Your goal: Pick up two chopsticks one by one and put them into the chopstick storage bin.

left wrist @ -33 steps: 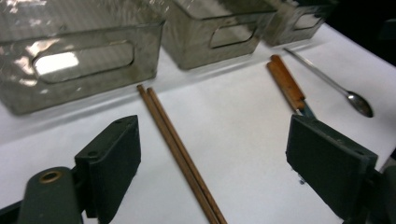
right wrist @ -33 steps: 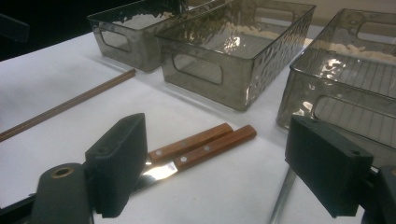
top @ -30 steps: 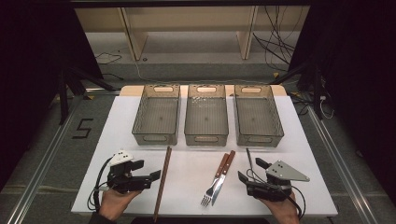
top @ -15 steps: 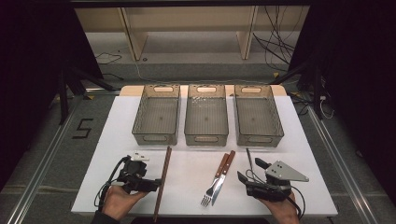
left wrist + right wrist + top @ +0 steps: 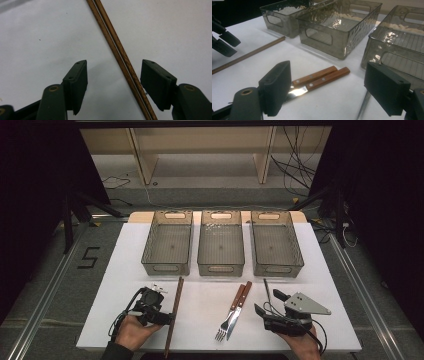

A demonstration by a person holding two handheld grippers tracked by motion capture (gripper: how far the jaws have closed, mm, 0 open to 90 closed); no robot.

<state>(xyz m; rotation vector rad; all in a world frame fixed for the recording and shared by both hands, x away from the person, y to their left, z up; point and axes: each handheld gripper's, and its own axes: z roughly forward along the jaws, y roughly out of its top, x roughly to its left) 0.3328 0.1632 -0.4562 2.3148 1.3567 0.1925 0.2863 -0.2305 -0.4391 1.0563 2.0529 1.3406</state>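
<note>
Now my left gripper straddles the chopsticks, jaws apart; right gripper gapes near knife, three bins beyond.

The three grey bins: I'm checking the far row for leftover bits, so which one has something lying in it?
The middle bin: small pale specks lie near its far end. The left bin and right bin look bare.
</note>
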